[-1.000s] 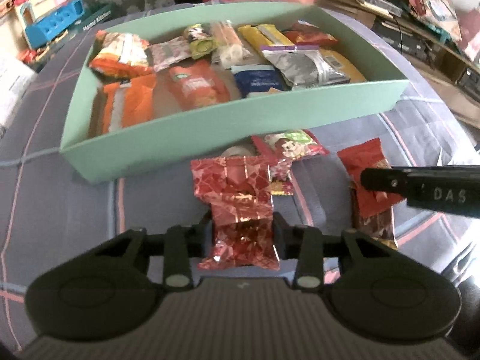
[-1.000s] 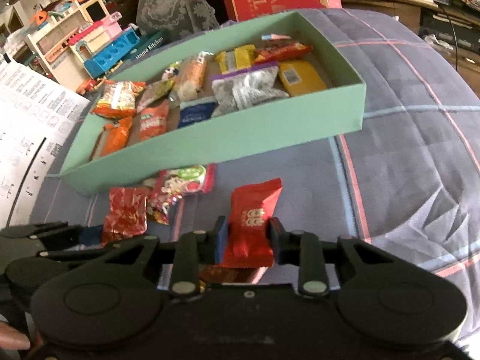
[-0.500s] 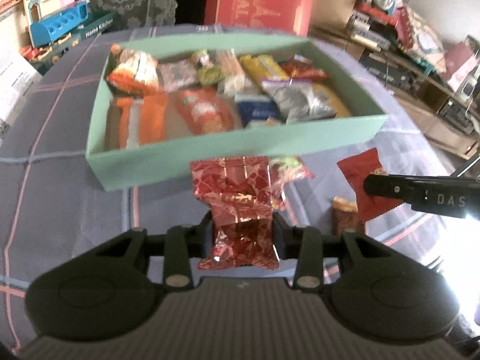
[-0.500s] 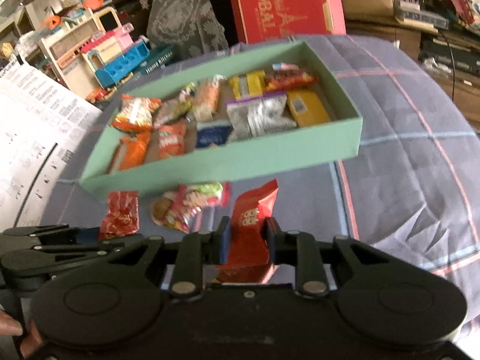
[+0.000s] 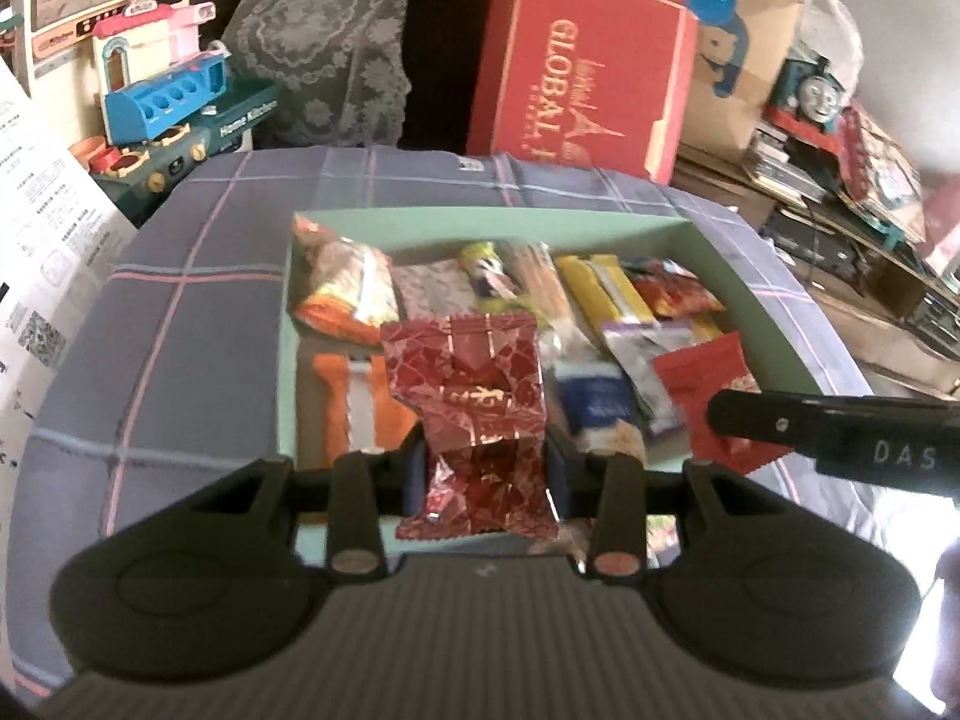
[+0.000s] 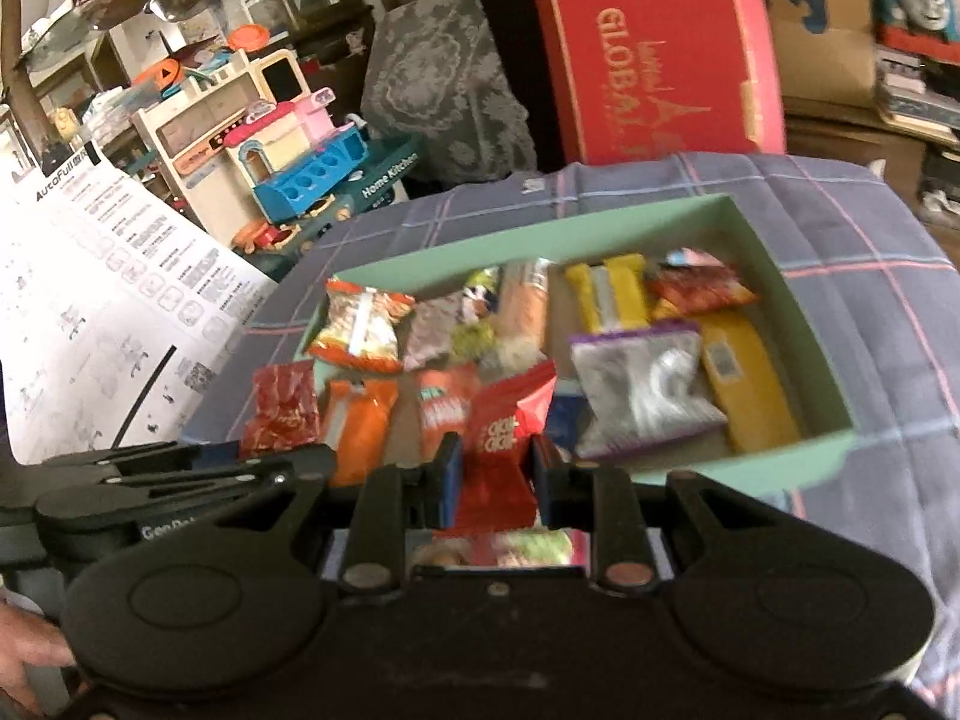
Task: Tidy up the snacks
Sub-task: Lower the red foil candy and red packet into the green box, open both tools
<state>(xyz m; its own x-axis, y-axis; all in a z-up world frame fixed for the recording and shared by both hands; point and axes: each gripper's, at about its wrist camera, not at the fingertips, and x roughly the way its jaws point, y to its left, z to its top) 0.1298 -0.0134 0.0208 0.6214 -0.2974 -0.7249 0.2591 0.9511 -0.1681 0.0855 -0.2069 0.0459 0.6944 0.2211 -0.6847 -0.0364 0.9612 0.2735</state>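
Left wrist view: the left claw [image 5: 485, 474] is pinching a red foil snack packet w/ gold marks [image 5: 474, 396], pads pressed on its lower half, upper half sticking up free. Packet sits in front of the mint-green box [image 5: 774, 324], over the near wall by the look of it. Box lies on a grey-purple plaid cloth [image 5: 180, 312]. Inside: an orange-and-white chip bag [image 5: 348, 294] at far left, an orange wrapper [image 5: 351, 402] nearer, yellow bars [image 5: 606, 288] toward the right, a silver pouch w/ purple edge [image 5: 636, 360], a dark blue packet [image 5: 594, 402]. From the right edge comes the right claw's black finger [image 5: 780, 420], a plain red packet [image 5: 708, 378] caught in it, over the box's right part. Behind the cloth: a red "GLOBAL" carton [image 5: 576, 72] & a toy kitchen set [image 5: 162, 96].

Right wrist view: right claw [image 6: 495, 474] is squeezed tight on the red packet w/ white print [image 6: 504, 438], top end tilted to the right, above the box's near wall [image 6: 750, 468]. Silver pouch [image 6: 642, 390] & a yellow packet [image 6: 744, 378] lie in the right half of the box; chip bag [image 6: 360, 330] at far left. Left claw [image 6: 198, 468] shows at the left edge w/ its foil packet [image 6: 279, 408], over the box's left corner. Below the right claw, on the cloth [image 6: 870, 276], lies a green-pink snack bag [image 6: 528, 546], outside the box. A printed white sheet [image 6: 102, 300] stands at left.
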